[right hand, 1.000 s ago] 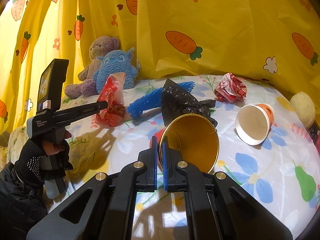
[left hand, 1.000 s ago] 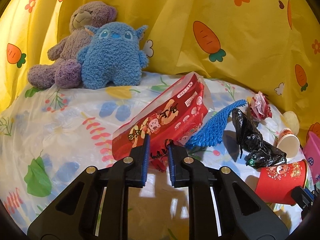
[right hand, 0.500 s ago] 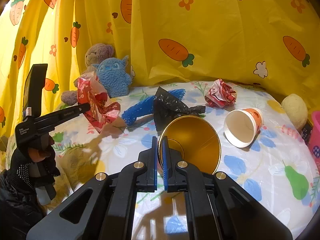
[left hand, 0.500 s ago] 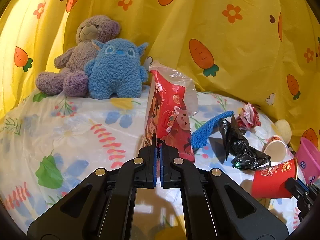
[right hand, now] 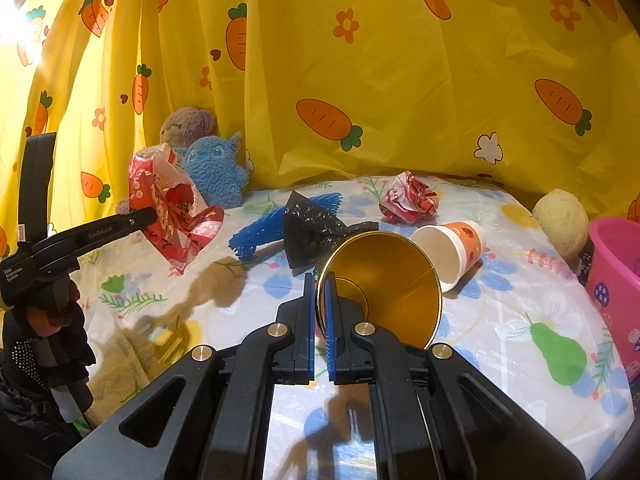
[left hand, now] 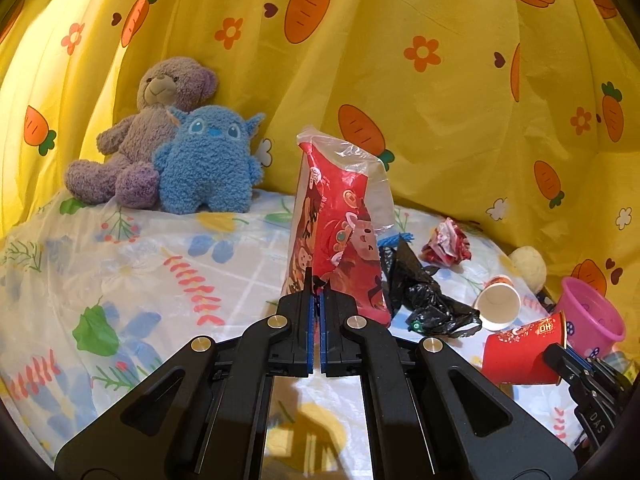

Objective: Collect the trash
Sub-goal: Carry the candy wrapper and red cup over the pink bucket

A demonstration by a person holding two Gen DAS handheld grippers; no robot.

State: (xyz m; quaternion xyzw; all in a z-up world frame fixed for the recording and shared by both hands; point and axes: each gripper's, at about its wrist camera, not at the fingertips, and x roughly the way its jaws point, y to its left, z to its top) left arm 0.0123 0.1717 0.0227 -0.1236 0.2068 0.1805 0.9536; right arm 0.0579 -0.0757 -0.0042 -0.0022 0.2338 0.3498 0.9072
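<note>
My left gripper [left hand: 316, 286] is shut on a red snack bag [left hand: 340, 224] and holds it upright above the bed; the bag also shows in the right wrist view [right hand: 172, 208]. My right gripper [right hand: 320, 284] is shut on the rim of a red paper cup with a gold inside [right hand: 384, 280], lifted off the sheet; its red outside shows in the left wrist view [left hand: 524, 352]. On the bed lie a black plastic bag [right hand: 316, 232], a blue mesh piece [right hand: 260, 232], a crumpled red wrapper [right hand: 408, 200] and a small orange paper cup [right hand: 452, 248] on its side.
A pink bin [right hand: 616, 272] stands at the bed's right edge, with a cream ball [right hand: 564, 220] beside it. A purple teddy [left hand: 148, 136] and a blue plush [left hand: 208, 160] sit against the yellow carrot curtain [left hand: 440, 80] at the back left.
My left gripper closed on the snack bag and raised it upright off the bed. My right gripper lifted the cup higher and drew back a little.
</note>
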